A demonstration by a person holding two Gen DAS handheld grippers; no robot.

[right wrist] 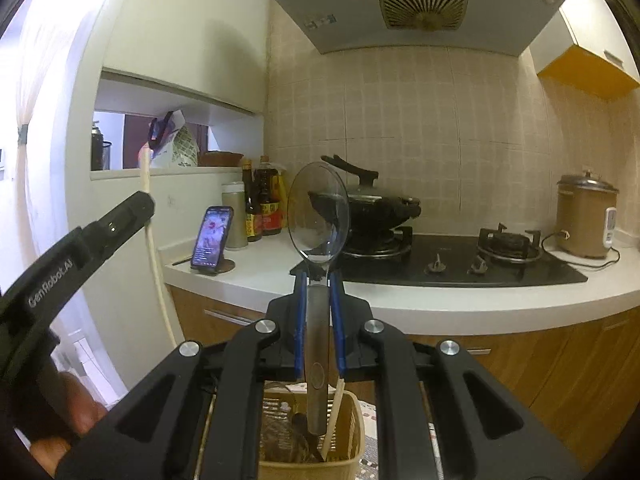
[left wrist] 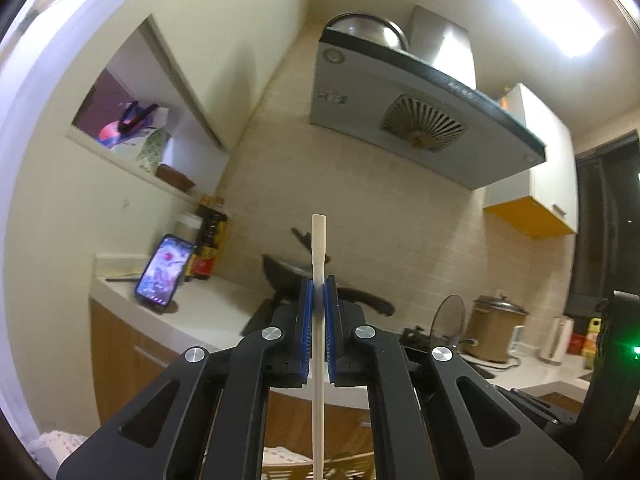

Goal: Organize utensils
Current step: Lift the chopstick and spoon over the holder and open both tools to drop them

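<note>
My left gripper [left wrist: 319,286] is shut on a long cream-white utensil [left wrist: 318,240], held upright with its flat end above the fingertips. That gripper [right wrist: 132,208] and the utensil [right wrist: 154,256] also show at the left of the right wrist view. My right gripper [right wrist: 319,276] is shut on the metal handle of a large clear-bowled spoon [right wrist: 318,212], bowl end up. Below it stands a tan plastic utensil basket [right wrist: 356,440] with another cream utensil [right wrist: 334,420] and dark items inside; the spoon's handle end hangs over the basket.
A white counter [right wrist: 400,300] carries a phone on a stand [right wrist: 212,236], sauce bottles [right wrist: 266,200], a black hob [right wrist: 460,264] with a lidded wok [right wrist: 380,204], and a brown cooker [right wrist: 584,216]. A range hood [right wrist: 416,4] hangs above. Wooden cabinets stand below the counter.
</note>
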